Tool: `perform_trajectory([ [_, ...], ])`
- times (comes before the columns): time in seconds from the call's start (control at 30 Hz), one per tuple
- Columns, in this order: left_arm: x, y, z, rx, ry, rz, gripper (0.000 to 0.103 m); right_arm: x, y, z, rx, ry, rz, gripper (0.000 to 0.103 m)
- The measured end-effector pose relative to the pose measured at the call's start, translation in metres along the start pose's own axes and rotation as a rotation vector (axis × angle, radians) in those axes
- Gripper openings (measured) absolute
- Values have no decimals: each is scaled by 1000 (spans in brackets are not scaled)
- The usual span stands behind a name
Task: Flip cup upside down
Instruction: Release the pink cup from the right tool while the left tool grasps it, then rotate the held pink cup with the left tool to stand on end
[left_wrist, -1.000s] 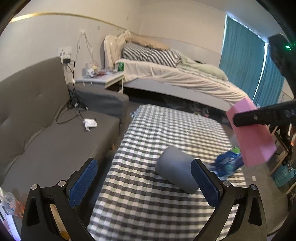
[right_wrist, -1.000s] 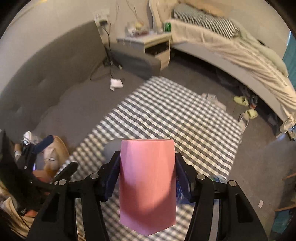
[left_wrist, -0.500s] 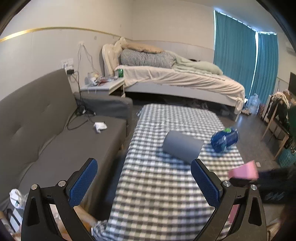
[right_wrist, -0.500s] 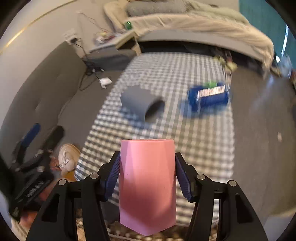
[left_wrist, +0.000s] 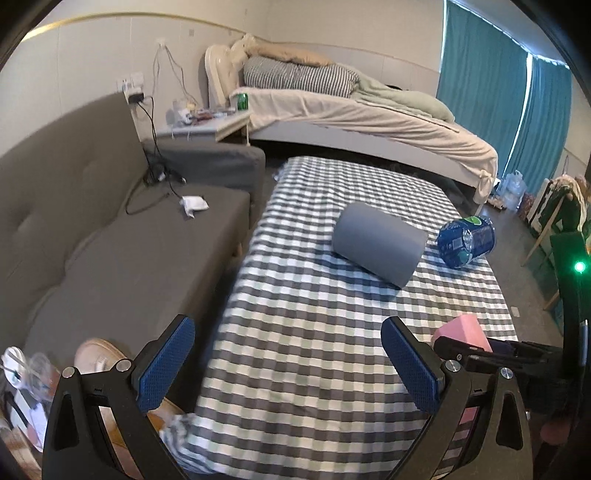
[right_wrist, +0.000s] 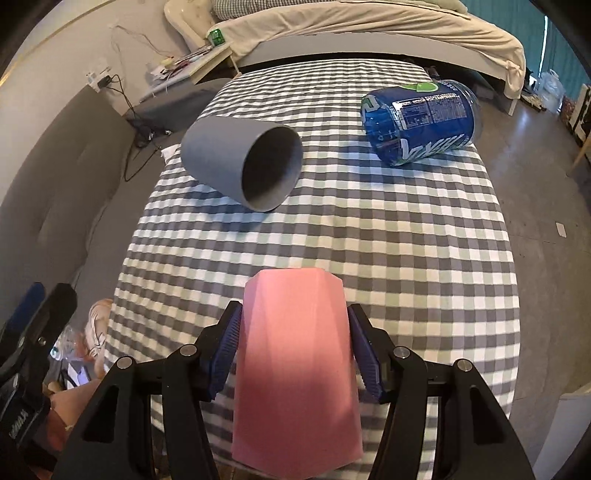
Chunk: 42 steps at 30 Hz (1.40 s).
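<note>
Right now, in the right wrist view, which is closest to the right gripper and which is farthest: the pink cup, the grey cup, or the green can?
1. Pink cup: gripped between the right gripper's fingers.
2. Grey cup: lying on its side mid-table, to the left.
3. Green can: far back on the nightstand by the bed.

no lettering reads clearly; the blue bottle (right_wrist: 421, 122) label's white print is too blurred to make out.

The left claw (left_wrist: 288, 360) is wide open and holds nothing. The right claw (right_wrist: 294, 350) is closed on the pink cup (right_wrist: 295, 373), near the desk's front edge.
</note>
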<state>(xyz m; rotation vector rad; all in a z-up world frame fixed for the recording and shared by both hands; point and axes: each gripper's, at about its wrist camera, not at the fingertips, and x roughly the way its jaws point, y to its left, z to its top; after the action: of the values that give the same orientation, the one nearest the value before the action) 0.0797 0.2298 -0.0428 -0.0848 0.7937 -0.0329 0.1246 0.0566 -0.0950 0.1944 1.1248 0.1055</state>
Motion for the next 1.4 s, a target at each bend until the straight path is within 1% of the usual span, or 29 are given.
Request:
perform_trajectory([
  [0.1,6,-10,-1,12,12,7,103,3,-3,-2,-33,-22,-10,57],
  [0.17,8,-17,-2,25,15,15,103,3,-6,-3,-38,-34,10,57],
  [0.2,8,-21,-2,32,17,21,103,4,-8,-3,-41,-37,20,63],
  [0.23,9,-24,-2,36,21,25,103,3,-10,-3,-48,-34,21,74],
  [0.27,10,-27,-1,38,27,28,103,0,-12,-3,-58,-37,26,77],
  [0.4,7,-41,2,37,44,29,103,-30,-30,-4,-61,-104,51,84],
  [0.5,-1,-55,5,41,47,2,103,-52,-48,-4,-70,-150,29,85],
  [0.57,-6,-70,6,65,53,4,103,-66,-63,-6,-84,-188,-2,85],
  [0.6,-6,-76,7,76,60,2,103,-73,-73,-8,-87,-208,-31,85],
  [0.73,-2,-106,9,114,114,-30,103,-86,-99,-7,-77,-237,-67,85],
  [0.8,5,-119,7,134,144,-29,103,-89,-109,-6,-72,-254,-80,85],
  [0.87,16,-128,4,145,181,-27,103,-89,-118,-5,-61,-257,-96,85],
  [0.97,33,-136,-3,142,249,-44,103,-85,-129,-5,-45,-242,-87,85],
  [1.07,48,-137,-10,130,312,-65,102,-81,-130,-4,-48,-233,-92,85],
  [1.17,56,-135,-14,115,351,-90,101,-80,-129,-4,-51,-231,-89,85],
  [1.2,57,-134,-15,108,360,-104,100,-79,-129,-4,-51,-229,-87,85],
  [1.23,58,-134,-15,104,366,-117,96,-78,-128,-3,-54,-226,-85,85],
  [1.27,59,-133,-16,101,383,-136,82,-76,-126,-3,-56,-224,-83,85],
  [1.3,60,-133,-16,97,395,-148,72,-76,-125,-3,-56,-226,-81,85],
  [1.33,60,-131,-15,84,409,-182,62,-76,-123,-3,-54,-235,-78,85],
  [1.4,58,-131,-14,86,402,-187,62,-78,-121,-2,-56,-249,-72,85],
])
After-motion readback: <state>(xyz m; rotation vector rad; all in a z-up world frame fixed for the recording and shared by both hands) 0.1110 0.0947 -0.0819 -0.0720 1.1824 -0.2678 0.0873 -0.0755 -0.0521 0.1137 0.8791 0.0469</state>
